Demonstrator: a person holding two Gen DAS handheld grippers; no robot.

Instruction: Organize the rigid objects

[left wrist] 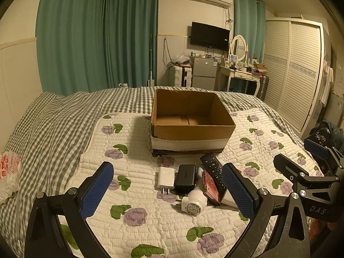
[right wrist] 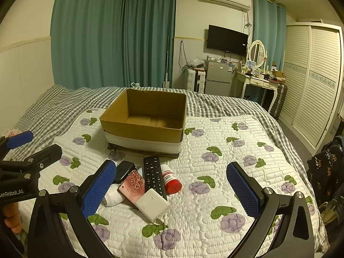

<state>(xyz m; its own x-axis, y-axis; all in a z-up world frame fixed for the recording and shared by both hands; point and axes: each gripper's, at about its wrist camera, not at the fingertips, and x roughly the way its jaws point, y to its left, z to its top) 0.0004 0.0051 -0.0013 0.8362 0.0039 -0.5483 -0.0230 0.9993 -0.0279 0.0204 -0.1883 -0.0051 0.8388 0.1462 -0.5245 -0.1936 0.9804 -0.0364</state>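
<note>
An open cardboard box [left wrist: 191, 132] stands empty on the flowered quilt; it also shows in the right wrist view [right wrist: 142, 129]. In front of it lies a cluster: a white charger [left wrist: 166, 178], a black adapter [left wrist: 186, 178], a white round plug [left wrist: 193, 203], a pink phone [left wrist: 211, 186] [right wrist: 133, 186], a black remote [left wrist: 212, 165] [right wrist: 153, 177], a white power bank [right wrist: 152, 204] and a red-capped bottle [right wrist: 171, 179]. My left gripper [left wrist: 167, 191] is open, hovering over the cluster. My right gripper [right wrist: 172, 192] is open, just right of it.
The flowered quilt [right wrist: 215, 172] lies on a checked bedspread [left wrist: 53, 124]. A plastic bag [left wrist: 8, 174] sits at the bed's left edge. A dark bag [right wrist: 326, 172] hangs off the right side. A wardrobe [right wrist: 311, 81], dressing table and fridge stand beyond the bed.
</note>
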